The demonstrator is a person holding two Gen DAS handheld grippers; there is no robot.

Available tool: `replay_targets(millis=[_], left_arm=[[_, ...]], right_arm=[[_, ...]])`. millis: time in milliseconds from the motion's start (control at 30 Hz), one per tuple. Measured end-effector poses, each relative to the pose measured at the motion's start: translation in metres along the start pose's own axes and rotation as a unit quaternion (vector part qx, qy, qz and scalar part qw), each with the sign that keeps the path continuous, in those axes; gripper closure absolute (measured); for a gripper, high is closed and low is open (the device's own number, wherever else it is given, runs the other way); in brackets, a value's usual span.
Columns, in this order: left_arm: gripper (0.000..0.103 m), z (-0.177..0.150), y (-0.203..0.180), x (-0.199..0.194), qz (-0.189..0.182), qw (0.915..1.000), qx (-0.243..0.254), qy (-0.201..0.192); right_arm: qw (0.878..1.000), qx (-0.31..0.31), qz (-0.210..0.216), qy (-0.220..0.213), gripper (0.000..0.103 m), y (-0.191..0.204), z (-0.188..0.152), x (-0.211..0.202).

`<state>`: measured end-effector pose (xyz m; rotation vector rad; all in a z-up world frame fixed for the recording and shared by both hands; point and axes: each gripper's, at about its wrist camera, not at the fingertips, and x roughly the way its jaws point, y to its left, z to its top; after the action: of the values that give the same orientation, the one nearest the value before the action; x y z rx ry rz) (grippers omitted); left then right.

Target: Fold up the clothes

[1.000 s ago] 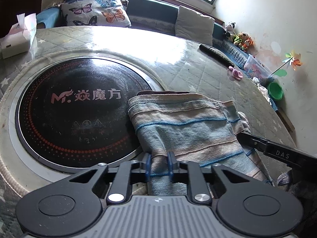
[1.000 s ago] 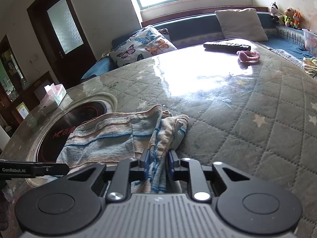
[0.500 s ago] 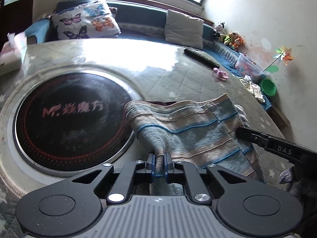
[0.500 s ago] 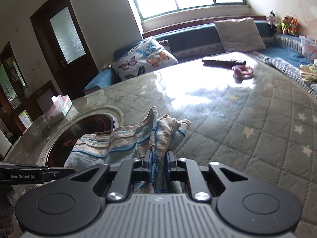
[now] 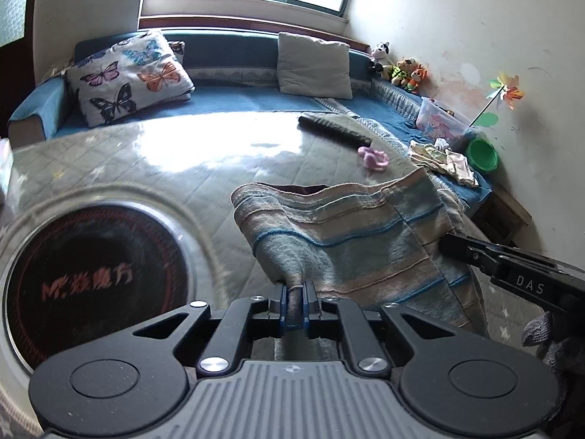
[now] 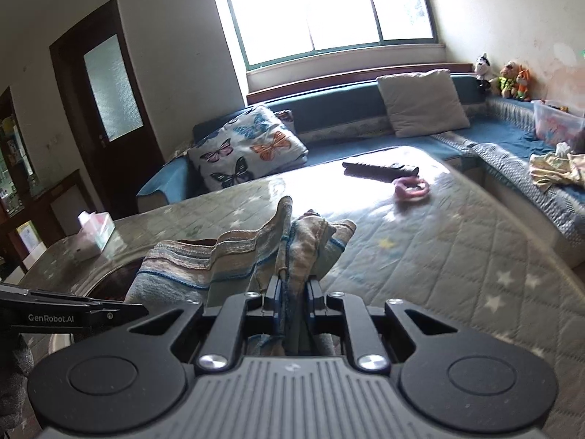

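Note:
A striped blue, beige and pink knitted garment hangs in the air, stretched between my two grippers above the round table. My left gripper is shut on its near left corner. My right gripper is shut on the bunched right end of the garment. The right gripper also shows at the right edge of the left wrist view, and the left gripper at the left edge of the right wrist view.
The table has a quilted star cover under glass and a black induction hob. A dark remote and a pink toy lie at the far side. A tissue box stands at the left. A blue sofa with cushions runs behind.
Both grippers have risen and lifted the garment off the table. It lay partly on the hob a second ago and now hangs clear of it, further right.

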<state>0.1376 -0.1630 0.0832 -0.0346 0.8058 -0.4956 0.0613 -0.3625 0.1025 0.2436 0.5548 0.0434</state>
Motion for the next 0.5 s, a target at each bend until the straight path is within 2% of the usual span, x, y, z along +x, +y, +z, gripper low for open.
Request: replay_targets(millis=[500], left_arm=[[0.094,0.033,-0.044,0.039,-0.003,0.9999,0.014,0.007]], right_arm=[[0.999,0.006,-0.037,-0.013,0.091,-0.043,0.026,0.010]])
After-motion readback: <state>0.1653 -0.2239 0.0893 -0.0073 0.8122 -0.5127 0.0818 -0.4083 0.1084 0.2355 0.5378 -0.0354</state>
